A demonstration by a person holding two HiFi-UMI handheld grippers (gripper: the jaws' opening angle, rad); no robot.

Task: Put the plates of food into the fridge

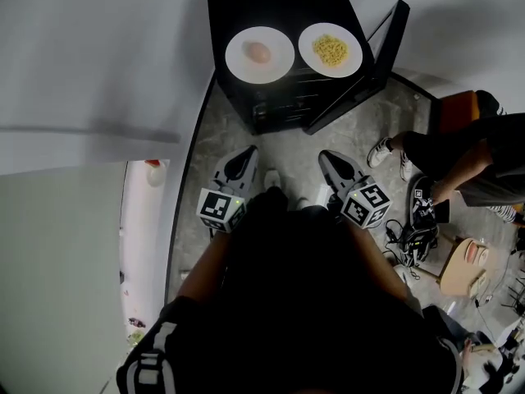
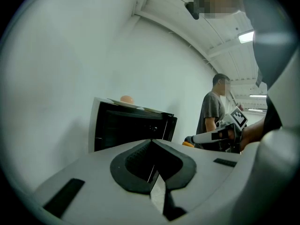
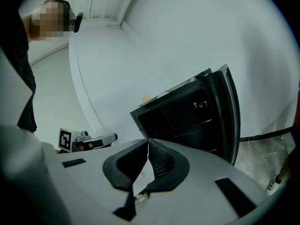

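grey left gripper [image 1: 245,154] beside right gripper [image 1: 326,157]

Soft, even indoor light fills all three views; ceiling strip lights [image 2: 246,36] glare in the left gripper view. Fisheye distortion bends the walls, and dark vignettes ring each frame. The person's torso [image 1: 303,302] and the fridge [image 1: 283,97] interior read near-black. Focus is mostly sharp.

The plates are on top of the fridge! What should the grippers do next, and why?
Probably reach the right gripper toward the noodle plate and open it. That plate and the other plate sit on the fridge, its door stands open, and the right gripper and left gripper are shut and empty.
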